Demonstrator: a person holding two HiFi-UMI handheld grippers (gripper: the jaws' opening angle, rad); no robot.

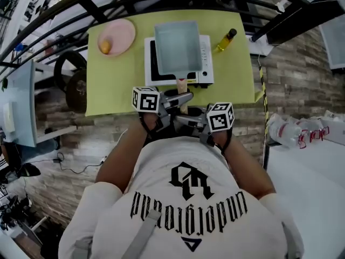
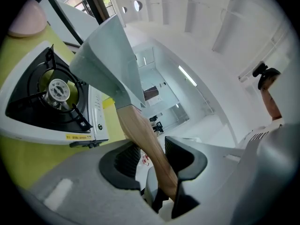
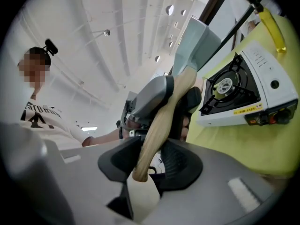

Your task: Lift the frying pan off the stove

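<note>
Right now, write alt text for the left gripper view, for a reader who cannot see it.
The left gripper grips the wooden handle of a pale grey frying pan, raised clear of the white stove at left. The stove's bare burner shows below it, on a yellow table, a pink plate at top left.

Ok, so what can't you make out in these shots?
Burner: hidden under the pan in the head view.
Food on the plate, head view: too small to identify.
Bottle, right gripper view: cut off by the picture's edge.
Pan's inside, both gripper views: only its underside shows.
Label on the stove, left gripper view: print too small to read.
</note>
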